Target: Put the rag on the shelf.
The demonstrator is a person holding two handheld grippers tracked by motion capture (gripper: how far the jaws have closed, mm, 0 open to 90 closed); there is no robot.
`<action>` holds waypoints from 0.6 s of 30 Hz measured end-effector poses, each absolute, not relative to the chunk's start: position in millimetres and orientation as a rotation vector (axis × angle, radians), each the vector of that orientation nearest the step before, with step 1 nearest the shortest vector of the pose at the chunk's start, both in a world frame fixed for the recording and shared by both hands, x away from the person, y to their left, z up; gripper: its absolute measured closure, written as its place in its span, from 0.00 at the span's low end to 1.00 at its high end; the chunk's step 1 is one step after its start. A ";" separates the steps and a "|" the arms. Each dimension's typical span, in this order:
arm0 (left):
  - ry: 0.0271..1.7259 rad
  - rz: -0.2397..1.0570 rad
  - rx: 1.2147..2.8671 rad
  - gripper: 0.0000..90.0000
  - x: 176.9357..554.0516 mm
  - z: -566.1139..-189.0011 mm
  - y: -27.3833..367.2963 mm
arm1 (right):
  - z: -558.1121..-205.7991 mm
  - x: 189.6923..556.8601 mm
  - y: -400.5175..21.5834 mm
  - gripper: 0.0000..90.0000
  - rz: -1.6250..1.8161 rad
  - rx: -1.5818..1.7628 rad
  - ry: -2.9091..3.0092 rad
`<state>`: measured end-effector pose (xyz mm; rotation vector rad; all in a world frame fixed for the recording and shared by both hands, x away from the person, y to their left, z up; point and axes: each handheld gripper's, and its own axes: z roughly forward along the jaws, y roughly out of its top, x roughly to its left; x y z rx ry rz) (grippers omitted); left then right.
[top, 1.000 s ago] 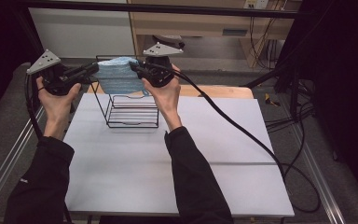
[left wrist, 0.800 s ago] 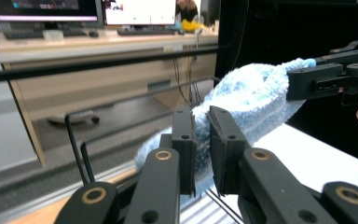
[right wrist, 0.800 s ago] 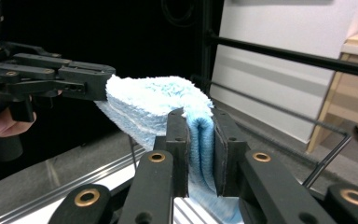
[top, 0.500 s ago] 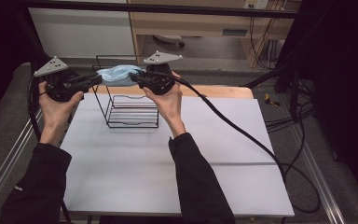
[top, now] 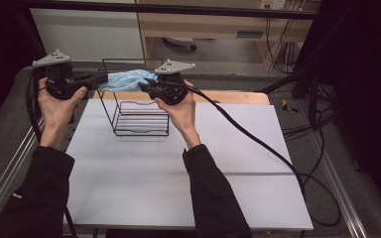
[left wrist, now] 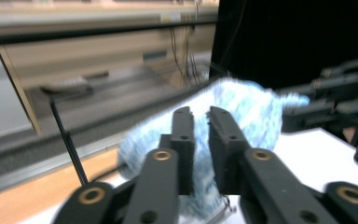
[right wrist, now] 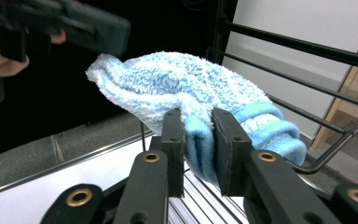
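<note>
The left gripper (top: 99,78) clamps one end of the blue towel (top: 126,79), its jaws having just closed further. The towel hangs stretched above the wire rack (top: 139,111), which stands on the tabletop (top: 178,183). The right gripper (top: 146,88) clamps the towel's other end, its jaws having just opened slightly.

Flat white rectangular table (top: 188,183), wooden strip along far edge. One black wire rack basket (top: 141,119) stands directly on it, far-left area.
</note>
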<state>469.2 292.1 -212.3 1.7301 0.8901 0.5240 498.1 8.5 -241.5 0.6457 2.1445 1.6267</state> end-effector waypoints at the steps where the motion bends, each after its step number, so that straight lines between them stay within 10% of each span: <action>1: 0.891 0.505 1.748 0.93 469.9 -215.6 290.9 | -241.9 497.8 8.5 0.83 1.625 0.642 2.148; 18: 0.891 0.540 1.896 1.00 473.2 -246.2 281.9 | -232.2 489.4 5.5 0.56 1.705 0.646 2.117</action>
